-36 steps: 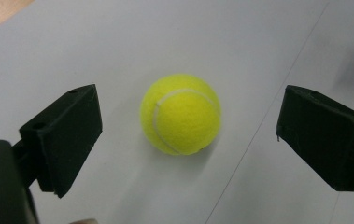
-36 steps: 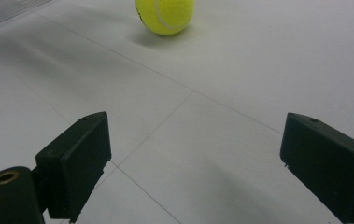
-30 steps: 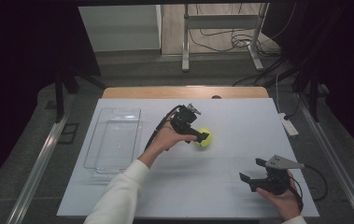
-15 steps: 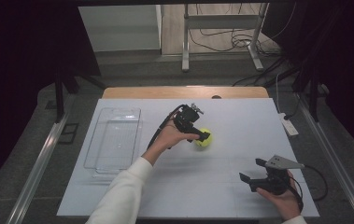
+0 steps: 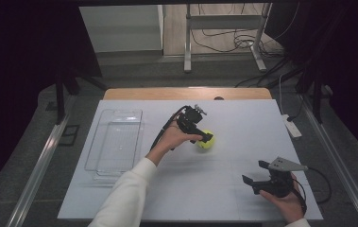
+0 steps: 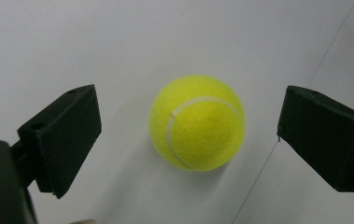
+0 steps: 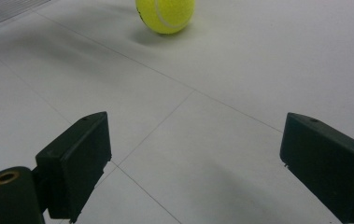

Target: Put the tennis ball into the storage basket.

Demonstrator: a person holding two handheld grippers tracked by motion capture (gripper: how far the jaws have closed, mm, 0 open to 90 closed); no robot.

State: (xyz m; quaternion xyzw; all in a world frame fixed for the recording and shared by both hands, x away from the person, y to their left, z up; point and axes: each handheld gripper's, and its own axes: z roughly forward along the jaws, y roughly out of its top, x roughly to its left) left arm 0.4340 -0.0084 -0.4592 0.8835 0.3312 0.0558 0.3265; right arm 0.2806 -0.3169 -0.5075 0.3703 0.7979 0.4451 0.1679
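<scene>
Because the fuzzy yellow-green tennis ball (image 6: 197, 122) lies loose on the white tabletop (image 5: 205, 189), a little right of centre, the left gripper (image 5: 201, 137) has been brought low over it with its two black fingers (image 6: 62, 137) spread wide, one on each side of the ball and neither touching it. That straddle looks meant to let the fingers close across the ball's widest part, so it cannot roll away. The clear rectangular plastic tray (image 5: 115, 142) sits empty at the left, within the same arm's reach, and seems the likely place for the ball. The right gripper (image 5: 257, 178) is held at the near right, well apart from the ball (image 7: 165, 15), its fingers (image 7: 74, 163) also spread and gripping nothing, apparently kept out of the way.
</scene>
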